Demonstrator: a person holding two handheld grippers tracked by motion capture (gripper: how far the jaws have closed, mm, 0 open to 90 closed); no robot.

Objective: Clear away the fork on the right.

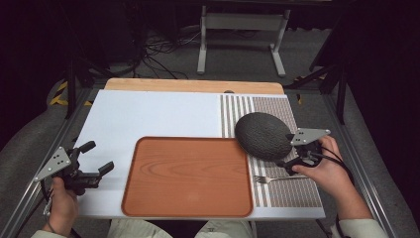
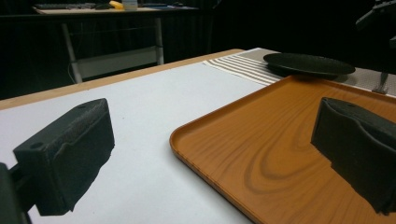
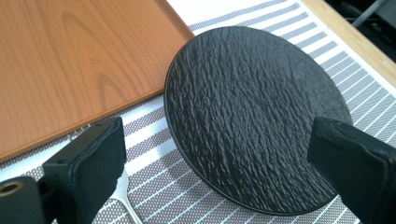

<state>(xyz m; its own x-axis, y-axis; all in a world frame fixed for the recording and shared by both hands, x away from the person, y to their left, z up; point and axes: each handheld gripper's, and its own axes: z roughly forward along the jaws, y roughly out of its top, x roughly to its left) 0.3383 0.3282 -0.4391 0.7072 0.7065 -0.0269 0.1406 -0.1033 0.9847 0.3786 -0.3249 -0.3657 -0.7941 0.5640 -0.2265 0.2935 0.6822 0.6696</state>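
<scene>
Item: black plate (image 1: 263,135), round, rough-textured, lying on the striped mat (image 1: 292,191) at 3 o'clock of the wooden tray (image 1: 188,176), its rim just at the tray's corner. Your right gripper (image 1: 286,148) stands with jaws spread beside the plate's 3 o'clock edge, nothing held (fork (image 1: 272,178) lies at its 6 o'clock). Your left gripper (image 1: 96,158), jaws likewise apart, waits at the tray's 9 o'clock. Step in hand, by judgement: approach to the plate. Next: slide a jaw under the rim, close, lift level.
</scene>
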